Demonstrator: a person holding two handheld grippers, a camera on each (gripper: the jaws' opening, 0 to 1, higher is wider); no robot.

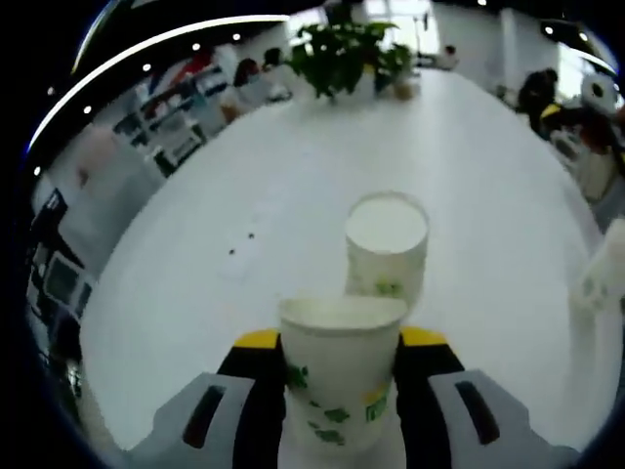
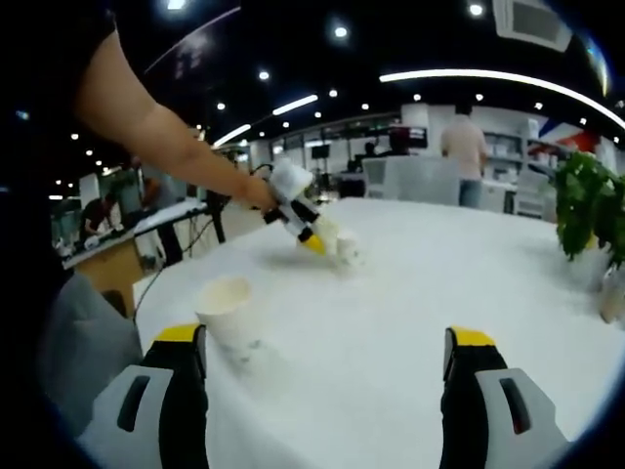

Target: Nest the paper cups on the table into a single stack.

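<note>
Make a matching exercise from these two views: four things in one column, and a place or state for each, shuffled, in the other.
Things:
1. left claw
2. right claw
3. potted plant
4. cup with open mouth

Places or states:
A. open, nothing between its jaws
B. at the far end of the white table
C. shut on a paper cup
D. standing on the table just beyond the held cup

Pairs: 1-C, 2-A, 3-B, 4-D

bright ceiling lights — soft blur, glare on table (image 1: 469, 176), fisheye-warped edges
</note>
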